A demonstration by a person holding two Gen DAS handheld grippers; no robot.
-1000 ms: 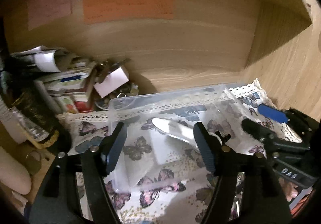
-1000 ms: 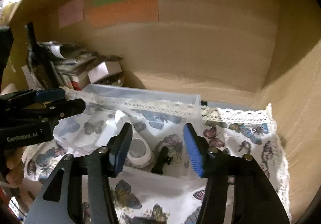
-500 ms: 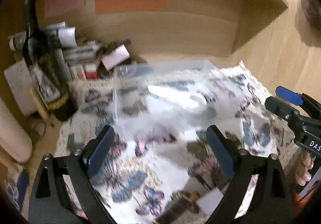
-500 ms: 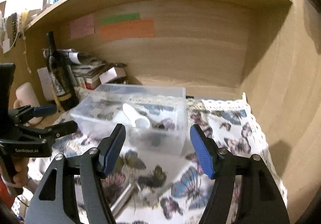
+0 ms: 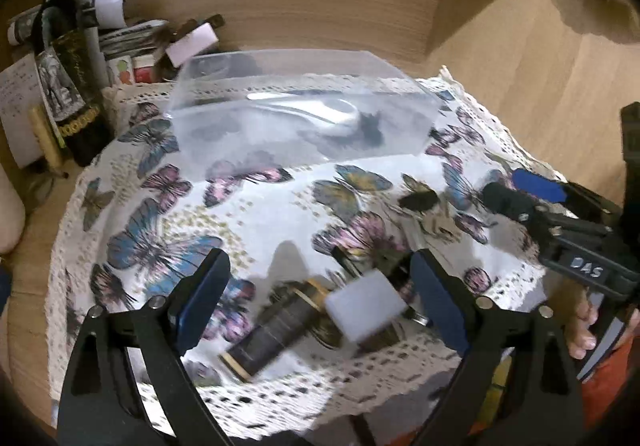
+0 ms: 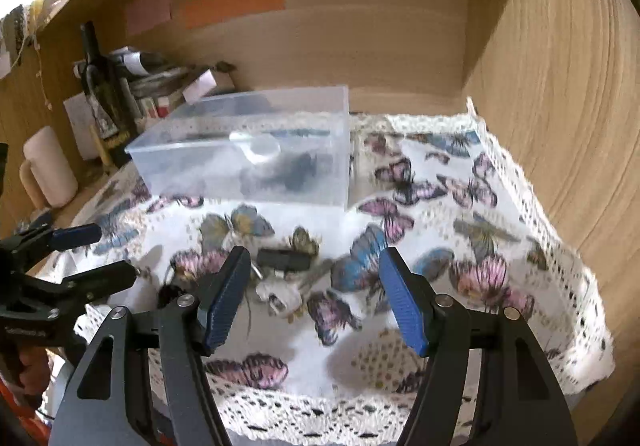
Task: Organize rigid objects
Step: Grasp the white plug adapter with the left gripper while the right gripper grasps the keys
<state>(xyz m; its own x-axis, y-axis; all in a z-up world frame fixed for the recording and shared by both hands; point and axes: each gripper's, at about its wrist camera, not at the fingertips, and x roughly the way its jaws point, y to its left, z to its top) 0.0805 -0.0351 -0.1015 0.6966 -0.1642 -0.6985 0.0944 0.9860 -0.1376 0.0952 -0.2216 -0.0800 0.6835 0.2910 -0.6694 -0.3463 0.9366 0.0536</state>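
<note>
A clear plastic box point(image 5: 224, 118) point(image 6: 200, 174) stands at the back of the butterfly cloth point(image 5: 168, 214) point(image 6: 460, 306); a white scoop-like thing point(image 5: 320, 112) point(image 6: 258, 146) and a small black item point(image 5: 370, 126) lie inside. My left gripper point(image 5: 320, 302) is open and empty, just above a dark cylinder with gold rings point(image 5: 276, 330) and a white block point(image 5: 362, 306). My right gripper point(image 6: 312, 298) is open and empty, over a black clip point(image 6: 282, 259) and a pale key-like piece point(image 6: 280, 294). The black clip also shows in the left wrist view point(image 5: 418, 200).
A dark wine bottle point(image 5: 68, 86) point(image 6: 106, 102), stacked papers and small boxes point(image 5: 128, 42) fill the back left corner. A pale mug point(image 6: 48, 170) stands at the left. Wooden shelf walls point(image 6: 560, 126) close the back and right.
Both grippers have pulled back from the box toward the front of the cloth, staying open. The loose items on the near cloth have come into view.
</note>
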